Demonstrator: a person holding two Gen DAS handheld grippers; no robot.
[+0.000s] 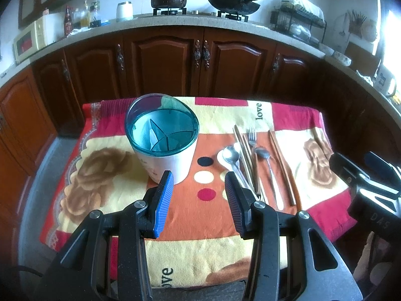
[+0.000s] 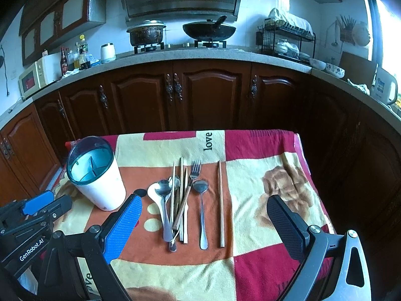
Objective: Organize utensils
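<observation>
Left gripper (image 1: pixel 199 197): jaws spread apart with nothing between them, hovering over the near middle of the cloth, between the holder and the pile of cutlery.
Right gripper (image 2: pixel 204 222): jaws wide apart and empty, held above the near ends of the utensils; its blue pad (image 2: pixel 122 225) sits on the holder's side.
Cloth (image 2: pixel 250 175): a patchwork blanket of red, cream and orange with brown roses and the word "love", spread over the low counter and carrying everything.
Utensil pile (image 2: pixel 175 200): a white spoon (image 2: pixel 152 192), a metal spoon (image 2: pixel 163 200) and several chopsticks (image 2: pixel 181 188) lying crossed and touching, handles toward me.
Fork (image 2: pixel 193 175): tines pointing away, its handle slanting into the pile.
Second metal spoon (image 2: pixel 201 208): lying just right of the fork, bowl away, apart from the pile.
Single chopstick (image 2: pixel 221 200): alone on the far right of the group, straight, touching nothing else.
Utensil holder (image 1: pixel 163 148): a white cup with a teal rim and inner dividers, upright on the cloth left of the cutlery, no utensil inside.
Kitchen counter (image 2: pixel 225 55): behind, over dark wooden cupboard doors, with a pot (image 2: pixel 146 33) and a wok (image 2: pixel 209 30) on the stove.
Dish rack (image 2: pixel 288 40): further right on that same counter.
</observation>
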